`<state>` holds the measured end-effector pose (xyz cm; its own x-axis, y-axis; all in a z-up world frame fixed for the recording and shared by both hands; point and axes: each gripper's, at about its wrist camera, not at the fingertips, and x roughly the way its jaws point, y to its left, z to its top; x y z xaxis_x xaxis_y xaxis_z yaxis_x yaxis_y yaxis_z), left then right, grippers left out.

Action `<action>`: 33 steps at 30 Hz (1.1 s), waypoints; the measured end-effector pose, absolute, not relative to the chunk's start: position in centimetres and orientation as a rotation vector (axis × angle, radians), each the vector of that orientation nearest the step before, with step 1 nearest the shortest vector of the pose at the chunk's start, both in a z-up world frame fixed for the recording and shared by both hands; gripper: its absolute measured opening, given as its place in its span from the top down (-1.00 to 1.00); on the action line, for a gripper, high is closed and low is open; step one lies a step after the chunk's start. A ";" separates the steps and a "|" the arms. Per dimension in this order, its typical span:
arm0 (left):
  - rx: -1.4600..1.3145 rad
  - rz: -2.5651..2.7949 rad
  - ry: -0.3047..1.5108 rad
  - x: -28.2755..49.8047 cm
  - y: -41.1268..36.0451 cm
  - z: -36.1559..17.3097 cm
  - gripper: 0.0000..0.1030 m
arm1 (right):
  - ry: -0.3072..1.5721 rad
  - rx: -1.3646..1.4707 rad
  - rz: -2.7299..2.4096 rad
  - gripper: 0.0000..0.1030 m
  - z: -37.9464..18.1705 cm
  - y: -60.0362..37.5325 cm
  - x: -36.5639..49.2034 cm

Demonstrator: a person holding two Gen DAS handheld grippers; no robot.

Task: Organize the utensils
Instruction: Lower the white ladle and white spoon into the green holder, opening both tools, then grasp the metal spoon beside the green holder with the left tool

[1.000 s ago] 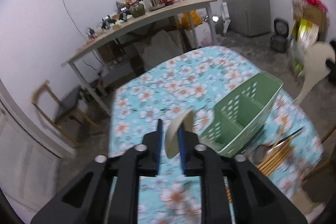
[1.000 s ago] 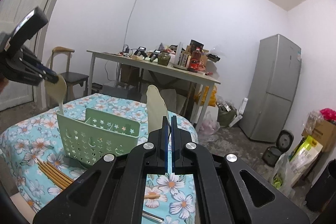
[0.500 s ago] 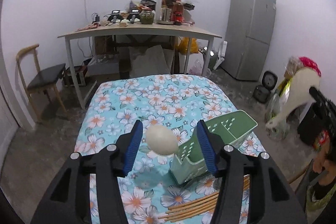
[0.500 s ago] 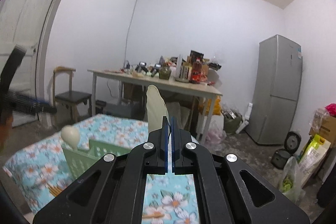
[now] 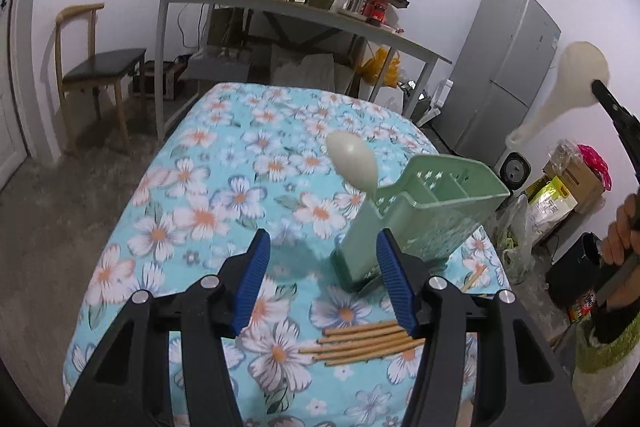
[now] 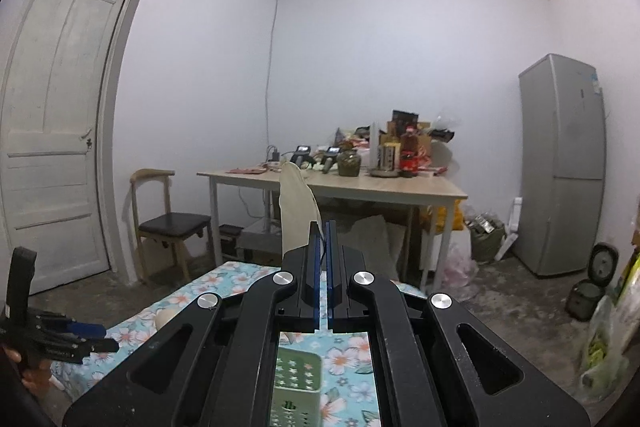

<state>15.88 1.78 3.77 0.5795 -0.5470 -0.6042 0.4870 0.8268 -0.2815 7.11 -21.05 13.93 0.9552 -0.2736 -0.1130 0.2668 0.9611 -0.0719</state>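
A green utensil caddy point(image 5: 424, 215) stands on the floral table point(image 5: 224, 187). A cream spoon point(image 5: 354, 163) stands upright in its near end, bowl up. My left gripper point(image 5: 322, 263) is open and empty, just in front of the caddy. My right gripper point(image 6: 323, 239) is shut on a second cream spoon point(image 6: 296, 211), held high; it also shows in the left wrist view point(image 5: 560, 91), above and right of the caddy. The caddy shows under the right gripper point(image 6: 296, 375). Several wooden chopsticks point(image 5: 364, 341) lie on the table near the left gripper.
A wooden chair point(image 5: 96, 67) and a cluttered desk point(image 5: 304, 15) stand beyond the table. A grey fridge point(image 5: 508, 75) is at the back right. Bags and boxes point(image 5: 560, 187) sit on the floor to the right. A white door point(image 6: 56, 131) is at the left.
My left gripper has opened, left the first spoon standing in the caddy and drawn back. My right gripper has risen with its spoon.
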 end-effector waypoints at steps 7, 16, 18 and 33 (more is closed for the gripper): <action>-0.103 -0.601 0.732 15.4 2.8 2.4 -0.04 | 0.209 -0.035 -0.280 0.99 11.7 -21.1 9.2; -0.140 -0.626 0.771 15.6 2.9 1.0 -0.04 | 0.384 0.025 -0.280 0.25 8.0 -21.6 10.8; -0.140 -0.635 0.774 15.6 2.8 0.9 -0.04 | 0.374 0.025 -0.286 -0.01 8.2 -21.3 10.4; -0.034 -0.714 0.743 14.6 -0.7 -0.3 -0.04 | 0.404 0.080 -0.310 -0.25 8.0 -21.0 6.4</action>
